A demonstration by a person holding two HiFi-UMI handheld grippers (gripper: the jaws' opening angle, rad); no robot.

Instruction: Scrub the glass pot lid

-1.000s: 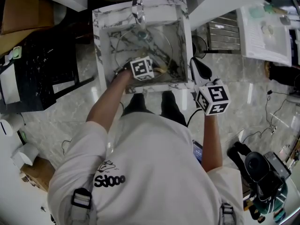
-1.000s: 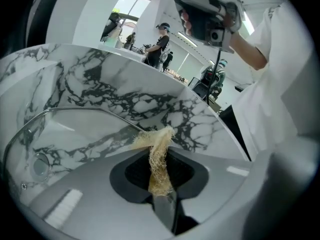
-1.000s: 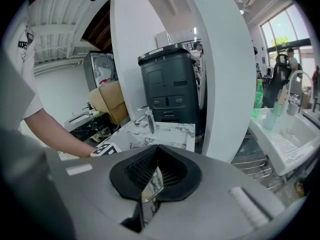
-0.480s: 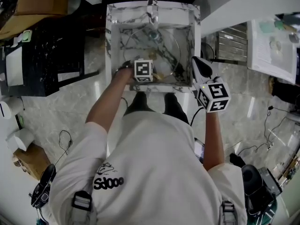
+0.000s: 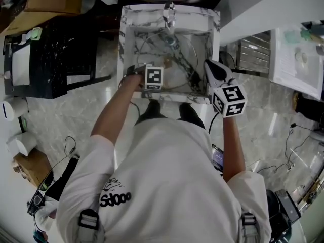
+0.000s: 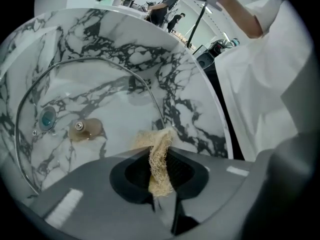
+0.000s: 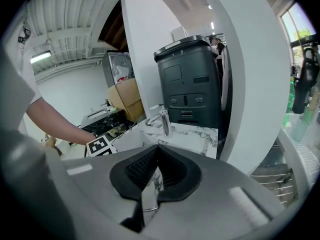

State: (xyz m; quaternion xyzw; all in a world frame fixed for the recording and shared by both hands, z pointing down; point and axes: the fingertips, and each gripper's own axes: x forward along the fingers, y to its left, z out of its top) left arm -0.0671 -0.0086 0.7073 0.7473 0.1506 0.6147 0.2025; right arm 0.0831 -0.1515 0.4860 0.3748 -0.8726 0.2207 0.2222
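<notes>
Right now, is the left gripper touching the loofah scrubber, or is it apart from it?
Touching. The left gripper view shows the left gripper with its jaws closed on the tan loofah scrubber, its fibres pinched between them.

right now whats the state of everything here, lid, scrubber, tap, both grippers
glass pot lid: lying in the marble sink, not gripped
loofah scrubber: clamped in the left jaws, tip poking out toward the lid
left gripper: shut on the scrubber, down in the sink
right gripper: jaws together, nothing held, at the sink's right edge
tap: no running water visible
</notes>
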